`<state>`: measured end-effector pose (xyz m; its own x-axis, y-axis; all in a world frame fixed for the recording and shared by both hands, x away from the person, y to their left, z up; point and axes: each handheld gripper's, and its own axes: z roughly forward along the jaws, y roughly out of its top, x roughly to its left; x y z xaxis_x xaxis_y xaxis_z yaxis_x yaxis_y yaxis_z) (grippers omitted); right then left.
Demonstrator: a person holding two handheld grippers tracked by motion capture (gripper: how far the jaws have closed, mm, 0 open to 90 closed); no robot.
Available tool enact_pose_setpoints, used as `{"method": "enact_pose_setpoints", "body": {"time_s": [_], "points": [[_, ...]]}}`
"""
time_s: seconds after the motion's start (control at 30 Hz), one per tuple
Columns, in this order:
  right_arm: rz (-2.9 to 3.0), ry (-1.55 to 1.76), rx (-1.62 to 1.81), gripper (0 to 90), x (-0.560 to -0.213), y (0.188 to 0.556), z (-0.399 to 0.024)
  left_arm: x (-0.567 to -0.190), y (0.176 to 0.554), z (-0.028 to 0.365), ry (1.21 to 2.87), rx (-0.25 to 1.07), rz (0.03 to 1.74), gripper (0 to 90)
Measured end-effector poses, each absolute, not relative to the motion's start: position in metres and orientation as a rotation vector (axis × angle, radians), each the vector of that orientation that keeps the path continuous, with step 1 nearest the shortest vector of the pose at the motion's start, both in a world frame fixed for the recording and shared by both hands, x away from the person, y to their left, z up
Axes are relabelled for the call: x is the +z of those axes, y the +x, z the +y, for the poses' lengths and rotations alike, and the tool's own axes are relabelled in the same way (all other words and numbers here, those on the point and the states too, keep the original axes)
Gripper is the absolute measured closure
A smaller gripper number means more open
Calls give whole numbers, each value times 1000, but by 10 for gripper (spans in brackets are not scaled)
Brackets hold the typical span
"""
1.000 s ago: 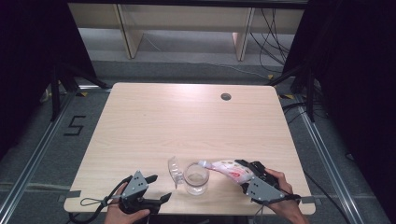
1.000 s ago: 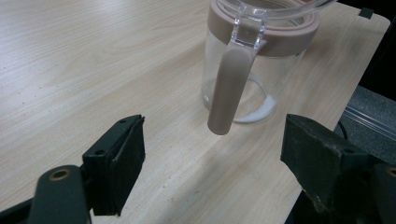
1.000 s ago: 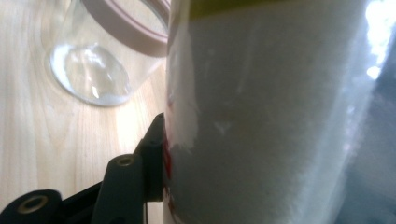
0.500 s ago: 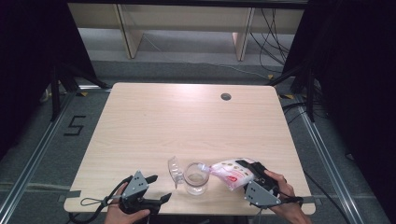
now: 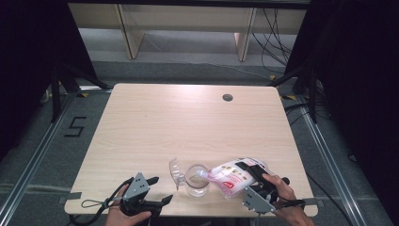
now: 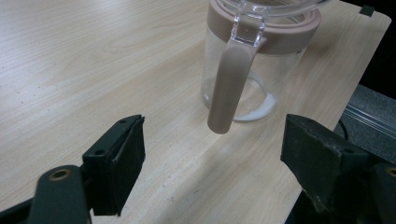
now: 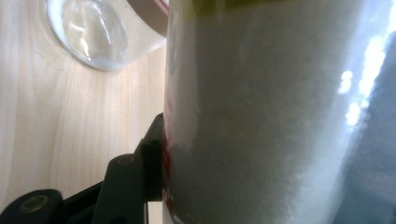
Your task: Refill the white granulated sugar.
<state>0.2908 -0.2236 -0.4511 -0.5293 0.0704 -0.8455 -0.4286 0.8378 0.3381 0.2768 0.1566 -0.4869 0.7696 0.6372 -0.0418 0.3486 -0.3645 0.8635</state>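
High view first: the right gripper [image 5: 251, 174] sits at the near right of the table [image 5: 155, 122], its jaws clamped on a bag [image 5: 230, 173] printed pink and white. The bag is tipped on its side, its mouth at the rim of the jar [image 5: 196, 180] just to its left. In the right gripper view the bag [image 7: 261, 121] is pressed against the lens, pale and grainy through clear film, one black jaw hard against its side, with the jar's lid [image 7: 91, 32] lying beyond on the wood.

The left gripper [image 5: 155, 190] rests at the near edge, left of the jar, jaws wide apart and holding nothing. In the left gripper view those jaws frame the jar [image 6: 254, 60]: clear glass, a dusty pink collar, a pink handle facing the camera, and a thin layer of white grains at the bottom. It stands upright near the table's right edge in that view.

A clear lid [image 5: 176, 170] leans beside the jar on its left, touching or nearly so.

The table is pale wood grain, bare across most of its top, with a dark round grommet [image 5: 227, 97] near the far edge. Grey floor surrounds it, with metal rails [image 5: 329, 150] along the sides and a "5" [image 5: 75, 126] marked at left. Black curtains hang on both sides; pale shelving [image 5: 183, 28] and loose cables [image 5: 277, 28] stand behind.
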Motion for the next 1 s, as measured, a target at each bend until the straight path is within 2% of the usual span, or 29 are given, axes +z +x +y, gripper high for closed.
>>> {"method": "enact_pose_setpoints", "body": {"time_s": [0.23,0.33,0.4,1.0], "points": [[2043,-234,594,504,-452,286,-222,-488,276,155,1958,354,757,213],[1992,-412,544,505,-447,293,-218,-487,275,155,1977,356,763,213],[2026,-291,546,505,-452,288,-220,-488,276,155,1963,352,759,213],[1920,-462,323,509,-443,286,-214,-488,276,154,1973,349,762,213]]}}
